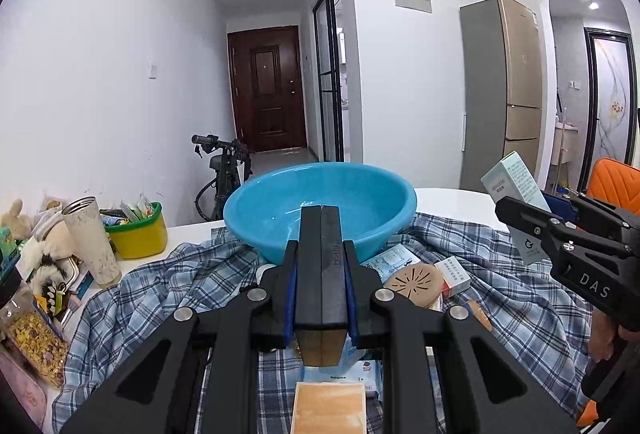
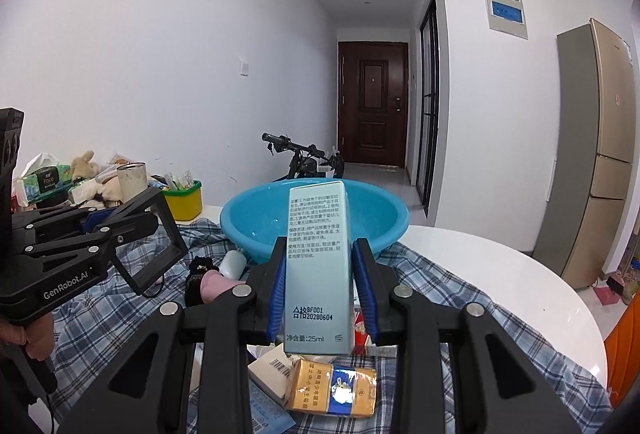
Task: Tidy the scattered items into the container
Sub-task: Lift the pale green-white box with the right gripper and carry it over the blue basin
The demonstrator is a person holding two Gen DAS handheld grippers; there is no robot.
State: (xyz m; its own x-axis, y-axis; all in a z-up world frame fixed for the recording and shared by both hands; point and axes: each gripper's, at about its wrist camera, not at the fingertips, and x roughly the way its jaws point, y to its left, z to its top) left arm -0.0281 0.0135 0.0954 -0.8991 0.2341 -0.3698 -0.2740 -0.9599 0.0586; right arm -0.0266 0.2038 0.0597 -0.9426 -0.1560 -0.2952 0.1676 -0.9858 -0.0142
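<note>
A blue bowl (image 1: pixel 320 201) (image 2: pixel 372 209) stands on a plaid cloth (image 1: pixel 160 286). My left gripper (image 1: pixel 320 246) (image 2: pixel 154 224) is shut on a flat black case (image 1: pixel 320 274) (image 2: pixel 154 234), held edge-on just in front of the bowl. Further right, my right gripper (image 2: pixel 320 244) (image 1: pixel 516 218) is shut on a tall pale teal box (image 2: pixel 318 262) (image 1: pixel 516 181), raised before the bowl's near rim. On the cloth lie a round wooden coaster (image 1: pixel 418 280), a small white and red box (image 1: pixel 454 274), a yellow cigarette pack (image 2: pixel 334 388), a pink item (image 2: pixel 216 284) and a white bottle (image 2: pixel 233 264).
A yellow tub (image 1: pixel 138 234), a pale tumbler (image 1: pixel 94 242), plush toys and a snack jar (image 1: pixel 36 338) crowd the table's left side. The white round table (image 2: pixel 500 274) shows bare beyond the cloth at right. An orange chair (image 1: pixel 618 181) stands at far right.
</note>
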